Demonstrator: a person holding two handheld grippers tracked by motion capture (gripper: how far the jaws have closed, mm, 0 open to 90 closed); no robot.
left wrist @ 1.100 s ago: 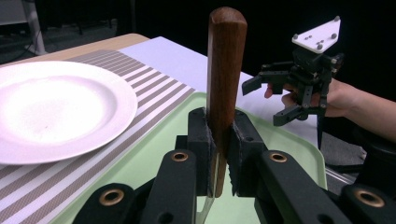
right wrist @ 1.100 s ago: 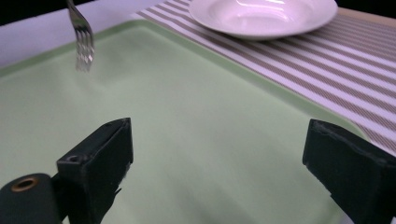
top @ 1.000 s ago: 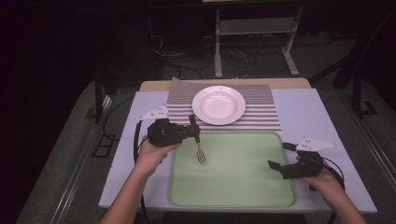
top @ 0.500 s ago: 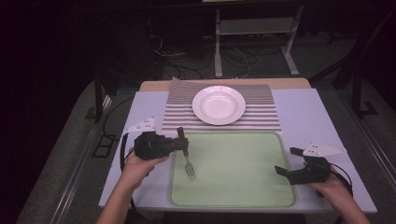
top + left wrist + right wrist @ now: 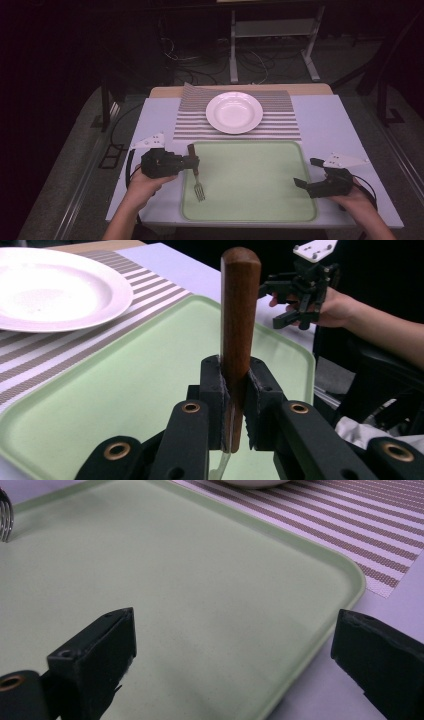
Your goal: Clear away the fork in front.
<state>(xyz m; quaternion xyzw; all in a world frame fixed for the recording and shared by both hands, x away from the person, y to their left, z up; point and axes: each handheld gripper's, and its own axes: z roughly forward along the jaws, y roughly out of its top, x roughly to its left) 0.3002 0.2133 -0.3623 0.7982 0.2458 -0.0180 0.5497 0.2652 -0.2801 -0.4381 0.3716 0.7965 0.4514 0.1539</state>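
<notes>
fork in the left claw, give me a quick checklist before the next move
1. Grip on the fork: the left claw is clamped on the wooden handle, ok.
2. Fork attitude: handle stands upright between the jaws, tines point down over the green tray, ok.
3. Tines touching the tray or held above it: cannot tell.
4. Tray surface near the fork: bare, nothing in the way, ok.
5. Right claw: open and holding nothing, at the tray's right edge, well apart from the fork, ok.
6. White plate: sits on the striped placemat beyond the tray, bare, ok.
</notes>
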